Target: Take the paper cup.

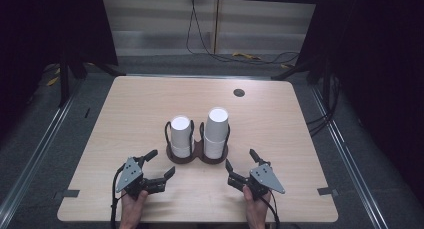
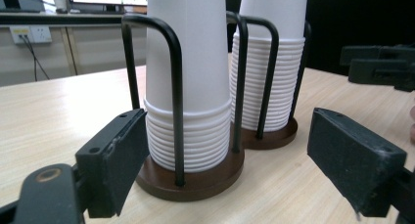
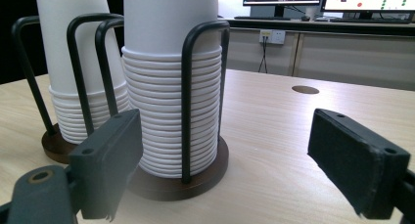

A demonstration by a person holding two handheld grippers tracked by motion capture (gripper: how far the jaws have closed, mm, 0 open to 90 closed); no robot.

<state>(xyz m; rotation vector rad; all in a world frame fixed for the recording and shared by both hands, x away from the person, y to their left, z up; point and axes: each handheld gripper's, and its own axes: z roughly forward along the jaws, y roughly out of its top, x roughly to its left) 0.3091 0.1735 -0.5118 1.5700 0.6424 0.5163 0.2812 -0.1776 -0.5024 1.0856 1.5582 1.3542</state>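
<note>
Cup holder mid-table with two stacks of white paper cups, left gripper and right gripper just in front of it, either side, jaws spread wide, grasping nothing.

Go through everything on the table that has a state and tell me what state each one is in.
Left gripper: open, holding nothing.
Right gripper: open, holding nothing.
Left cup stack: upside down, nested, upright in the holder, shorter.
Right cup stack: upside down, nested, upright, taller.
Cup holder: standing flat on the table, both rings filled.
</note>
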